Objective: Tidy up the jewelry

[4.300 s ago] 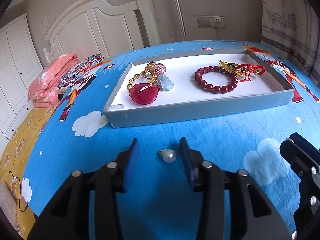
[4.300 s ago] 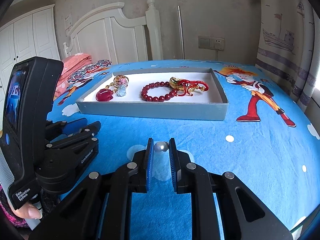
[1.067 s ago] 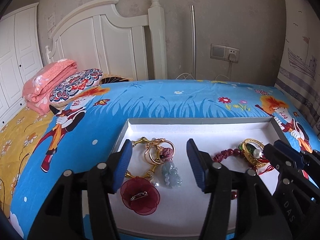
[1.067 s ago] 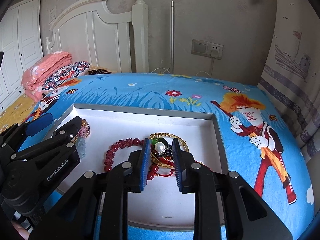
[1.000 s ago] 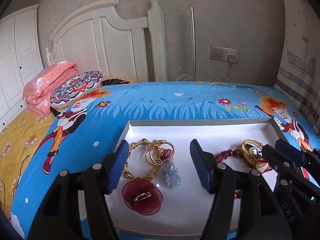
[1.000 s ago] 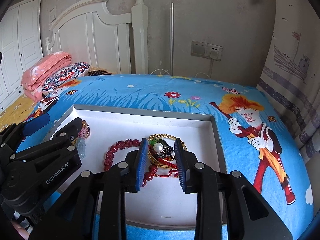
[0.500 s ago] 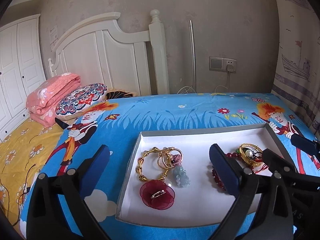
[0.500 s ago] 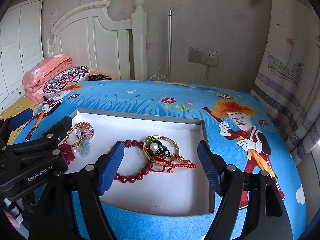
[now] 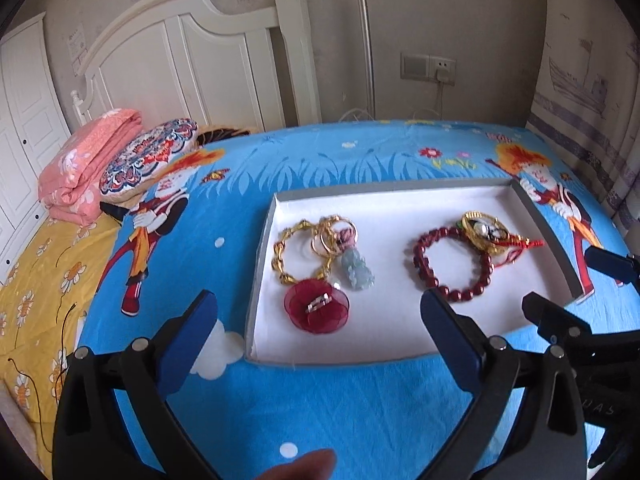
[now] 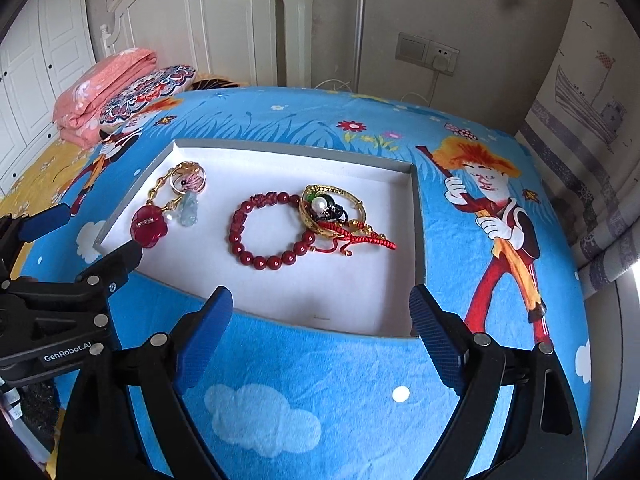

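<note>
Jewelry lay gathered in the tray [image 10: 418,216] on the bed; your left gripper [image 9: 320,330] and right gripper [image 10: 320,326] hung spread wide and empty; sorting looked finished, so withdrawing seemed next.

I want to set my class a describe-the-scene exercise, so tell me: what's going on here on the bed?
A person is sorting jewelry into a shallow white tray on a blue cartoon bedsheet, with a two-finger tool in each hand. Both the left tool and the right tool hang wide open and empty over the tray's near edge. In the tray lie a red bead bracelet, a gold bangle with a pearl resting on it, a red cord, gold rings, a red flower brooch and a pale jade pendant.
</note>
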{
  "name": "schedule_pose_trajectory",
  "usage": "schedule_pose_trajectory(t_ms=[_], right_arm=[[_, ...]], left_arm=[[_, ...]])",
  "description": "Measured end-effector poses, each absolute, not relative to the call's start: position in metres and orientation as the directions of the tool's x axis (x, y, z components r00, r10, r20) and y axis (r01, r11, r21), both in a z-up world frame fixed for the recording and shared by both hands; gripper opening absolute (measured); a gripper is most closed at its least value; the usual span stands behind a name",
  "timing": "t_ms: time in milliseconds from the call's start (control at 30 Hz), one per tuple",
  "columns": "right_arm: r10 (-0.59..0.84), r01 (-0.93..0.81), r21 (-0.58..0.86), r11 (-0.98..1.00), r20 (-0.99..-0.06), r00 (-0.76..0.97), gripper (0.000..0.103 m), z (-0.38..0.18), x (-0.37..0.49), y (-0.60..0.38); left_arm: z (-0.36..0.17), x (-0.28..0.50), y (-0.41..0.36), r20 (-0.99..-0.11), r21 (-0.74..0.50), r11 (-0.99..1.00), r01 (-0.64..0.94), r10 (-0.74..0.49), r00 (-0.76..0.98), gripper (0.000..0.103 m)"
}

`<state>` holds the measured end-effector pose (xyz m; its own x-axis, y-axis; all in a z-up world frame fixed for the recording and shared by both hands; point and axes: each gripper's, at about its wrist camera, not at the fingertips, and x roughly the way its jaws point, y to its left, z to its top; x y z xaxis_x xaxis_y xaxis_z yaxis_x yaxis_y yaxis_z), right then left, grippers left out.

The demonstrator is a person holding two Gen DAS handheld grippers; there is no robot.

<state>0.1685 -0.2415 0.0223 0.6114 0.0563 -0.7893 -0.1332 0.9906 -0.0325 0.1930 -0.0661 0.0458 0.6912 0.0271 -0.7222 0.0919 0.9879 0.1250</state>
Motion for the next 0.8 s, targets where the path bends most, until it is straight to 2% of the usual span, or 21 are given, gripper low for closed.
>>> schedule_pose_trajectory(t_ms=[233, 800], right_arm=[[0.032, -0.147, -0.067, 0.987, -0.810, 0.586, 0.084, 0.032, 0.163, -0.245], [0.031, -0.132, -0.064, 0.989, -0.790, 0.612, 0.084, 0.034, 0.157, -0.248]], left_arm=[[0.051, 0.174, -0.062, -0.766, 0.105, 0.988, 0.110, 0.010, 0.643, 0.098], [0.051, 0.173, -0.071, -0.756, 0.112, 0.987, 0.111, 0.012, 0.655, 0.098]])
